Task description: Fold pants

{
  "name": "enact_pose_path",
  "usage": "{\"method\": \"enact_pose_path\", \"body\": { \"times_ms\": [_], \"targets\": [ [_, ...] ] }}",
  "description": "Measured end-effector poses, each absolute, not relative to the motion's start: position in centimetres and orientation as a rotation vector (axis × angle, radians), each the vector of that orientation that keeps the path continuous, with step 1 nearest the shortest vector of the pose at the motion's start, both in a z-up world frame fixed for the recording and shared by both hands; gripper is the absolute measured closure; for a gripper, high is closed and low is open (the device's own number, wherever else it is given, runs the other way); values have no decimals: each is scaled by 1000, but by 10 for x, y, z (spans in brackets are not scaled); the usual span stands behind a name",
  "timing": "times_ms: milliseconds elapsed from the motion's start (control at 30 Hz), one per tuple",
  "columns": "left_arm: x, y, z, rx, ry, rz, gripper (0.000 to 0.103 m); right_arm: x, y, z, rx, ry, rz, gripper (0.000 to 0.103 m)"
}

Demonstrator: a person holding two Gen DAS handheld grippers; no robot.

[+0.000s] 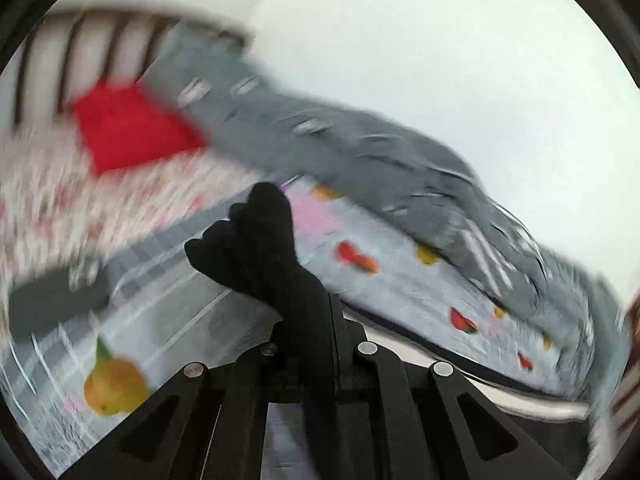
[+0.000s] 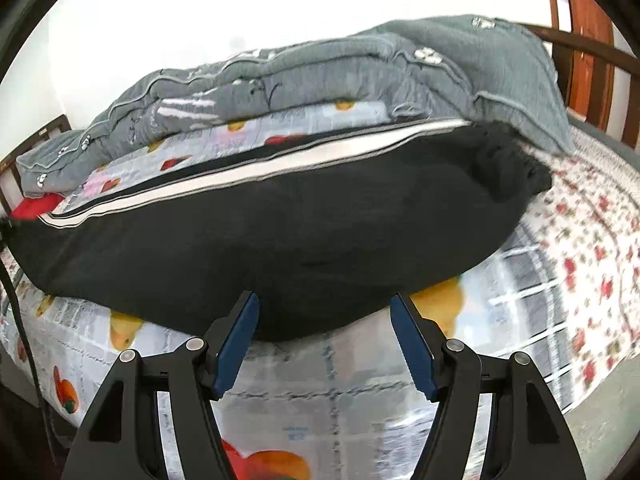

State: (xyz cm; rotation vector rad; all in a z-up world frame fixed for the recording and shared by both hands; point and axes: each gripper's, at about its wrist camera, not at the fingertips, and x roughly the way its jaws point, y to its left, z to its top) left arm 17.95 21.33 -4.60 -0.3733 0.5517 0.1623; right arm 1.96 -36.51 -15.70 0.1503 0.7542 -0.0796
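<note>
The black pants [image 2: 280, 232] with a white side stripe [image 2: 256, 168] lie across the fruit-print sheet [image 2: 320, 392] in the right wrist view. My right gripper [image 2: 324, 344] is open, its blue pads [image 2: 236, 348] just at the near edge of the pants, holding nothing. In the blurred left wrist view my left gripper [image 1: 304, 320] is shut on a bunched end of the black pants [image 1: 264, 244], lifted above the sheet [image 1: 200, 312].
A folded grey quilt [image 2: 320, 76] lies behind the pants; it also shows in the left wrist view [image 1: 360, 140]. A red cloth [image 1: 132, 132] sits near the slatted headboard [image 1: 92, 52]. A floral sheet [image 2: 580, 248] covers the right side.
</note>
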Motion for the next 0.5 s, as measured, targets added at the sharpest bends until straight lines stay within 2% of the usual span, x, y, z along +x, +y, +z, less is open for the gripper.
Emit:
{"method": "enact_pose_path", "body": {
  "times_ms": [100, 233, 367, 500],
  "targets": [
    [183, 138, -22, -221, 525, 60, 95, 15, -380, -149, 153, 726, -96, 36],
    [175, 27, -26, -38, 534, -94, 95, 8, -402, -142, 166, 695, -113, 36],
    [158, -75, -66, 99, 592, -259, 95, 3, -419, -140, 193, 679, -124, 36],
    [127, -163, -130, 265, 699, -402, 95, 2, -427, -143, 213, 681, -131, 36]
  ]
}}
